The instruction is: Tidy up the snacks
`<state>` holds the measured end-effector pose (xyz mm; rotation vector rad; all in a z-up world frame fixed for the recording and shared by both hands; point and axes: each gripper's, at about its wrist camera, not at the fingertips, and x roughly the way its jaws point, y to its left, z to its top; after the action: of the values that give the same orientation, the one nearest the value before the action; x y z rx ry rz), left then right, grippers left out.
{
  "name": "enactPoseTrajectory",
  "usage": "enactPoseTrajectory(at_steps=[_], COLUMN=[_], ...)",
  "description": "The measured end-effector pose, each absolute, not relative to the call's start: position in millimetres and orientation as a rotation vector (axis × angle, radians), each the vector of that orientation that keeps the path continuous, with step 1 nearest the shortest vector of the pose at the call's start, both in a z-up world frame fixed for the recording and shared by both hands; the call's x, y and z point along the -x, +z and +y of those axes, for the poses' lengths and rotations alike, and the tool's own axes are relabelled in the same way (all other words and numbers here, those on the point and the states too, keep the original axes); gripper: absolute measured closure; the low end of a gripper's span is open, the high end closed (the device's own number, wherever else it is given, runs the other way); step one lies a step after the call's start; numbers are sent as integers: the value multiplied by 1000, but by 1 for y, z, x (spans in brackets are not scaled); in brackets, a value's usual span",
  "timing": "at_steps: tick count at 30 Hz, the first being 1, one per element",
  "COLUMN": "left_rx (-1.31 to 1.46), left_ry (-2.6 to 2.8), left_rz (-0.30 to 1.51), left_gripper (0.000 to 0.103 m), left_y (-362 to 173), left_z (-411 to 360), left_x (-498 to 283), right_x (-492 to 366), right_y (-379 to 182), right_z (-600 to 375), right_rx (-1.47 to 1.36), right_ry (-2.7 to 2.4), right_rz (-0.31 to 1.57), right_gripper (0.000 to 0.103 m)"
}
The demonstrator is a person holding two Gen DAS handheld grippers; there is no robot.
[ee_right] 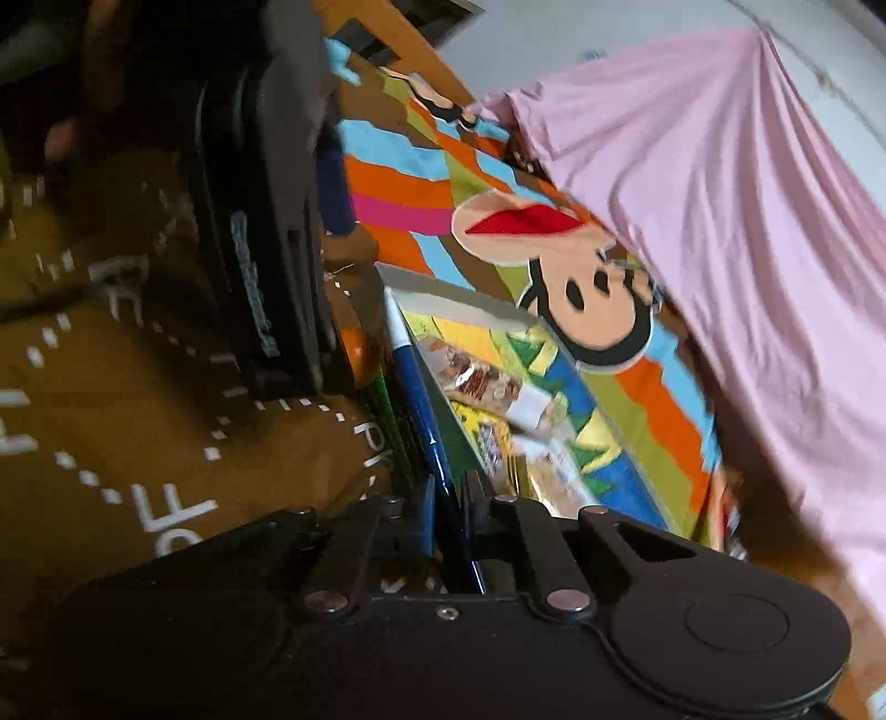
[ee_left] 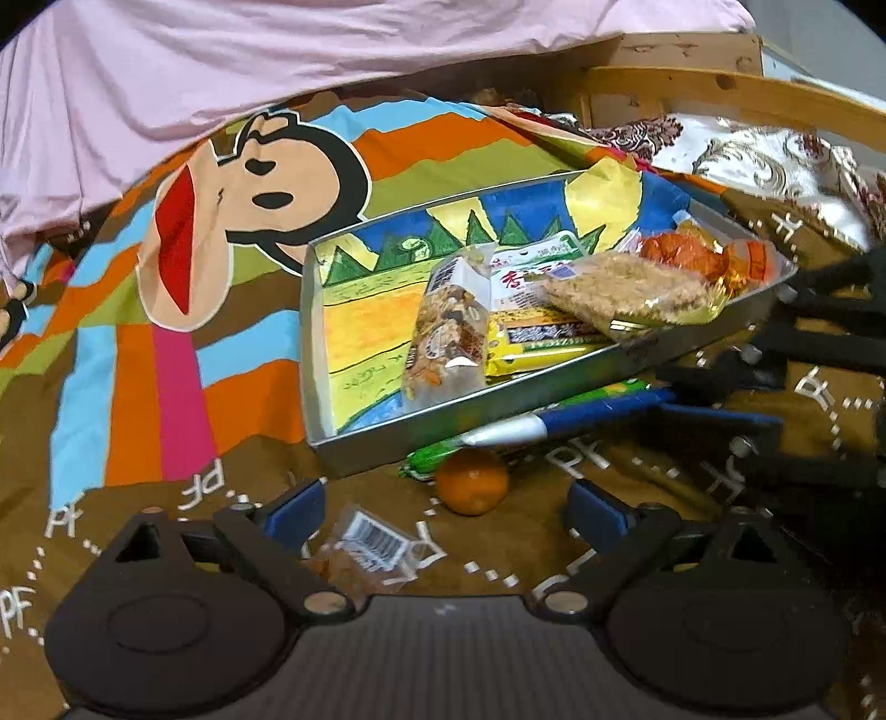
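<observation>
A shallow box tray (ee_left: 387, 437) with a painted inside lies on the bedspread and holds several snacks: a nut mix packet (ee_left: 448, 327), a yellow bar (ee_left: 545, 338), a crisp rice cake packet (ee_left: 626, 293) and orange wrapped sweets (ee_left: 698, 255). My left gripper (ee_left: 443, 493) is open in front of the tray, and a small orange (ee_left: 476, 484) and a clear barcode packet (ee_left: 368, 548) lie between its fingers, untouched. My right gripper (ee_right: 449, 512) is shut on a blue and white stick (ee_right: 423, 410) beside the tray's near wall (ee_right: 459, 310). A green wrapper (ee_left: 429, 459) lies under the stick (ee_left: 554, 423).
The bedspread (ee_left: 166, 360) is brown with white letters, bright stripes and a cartoon face. A pink sheet (ee_left: 277, 50) covers the far side. Wooden bed rails (ee_left: 720, 83) and a patterned cushion (ee_left: 764, 155) stand at the back right. The left gripper's black body (ee_right: 266, 266) fills the upper left of the right wrist view.
</observation>
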<state>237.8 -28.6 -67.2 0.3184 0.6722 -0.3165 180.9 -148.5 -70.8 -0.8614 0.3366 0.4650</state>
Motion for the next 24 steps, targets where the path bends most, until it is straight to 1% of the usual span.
enactPoseTrajectory(at_steps=[2,5,6,9,11,13,16,18,19,20,22,24], left_rx=[-297,-285,-280,-242,-204,-183,-172,-167,-164,-162,-165,-172], left_ry=[-318,-307,-301,-289,-287,-280,-262,-253,-252,-250,-234,-212], left_rz=[684,711,717,735,760,776,790,796,796,797,797,798], left_gripper=[17,26,27,37,45,49,55,58,61,66,66,67], left_y=[-68,-71,-73,-76,-78,-80,-84,-85,-85,-85,-84,-82], left_z=[-31,-36,-37,-37,-36,-36,-36,-37,-37,-37,-39,-42], left_x=[-241,-248,-250,-257,-263,-266,-272,-275,-275,-274,-272,-269], right_x=[-176,-174,-175,-183,-188,-193,-197,-199,-198,-198,-197,-195], right_y=[-61,-56,-56,-54,-56,-60,-64,-66,-67,-69,-72,-71], right_z=[-154,-164,-167,-173,-175,-174,-174,-173,-173,-172,-170,-171], right_rx=[819,788,784,735,712,715,715,724,734,748,776,781], right_ry=[437,403,395,393,404,412,421,424,425,427,435,451], right_rz=[371,412,422,447,457,465,462,456,454,450,448,457], right_gripper=[94,94,94,93,91,90,82,74,72,70,68,68])
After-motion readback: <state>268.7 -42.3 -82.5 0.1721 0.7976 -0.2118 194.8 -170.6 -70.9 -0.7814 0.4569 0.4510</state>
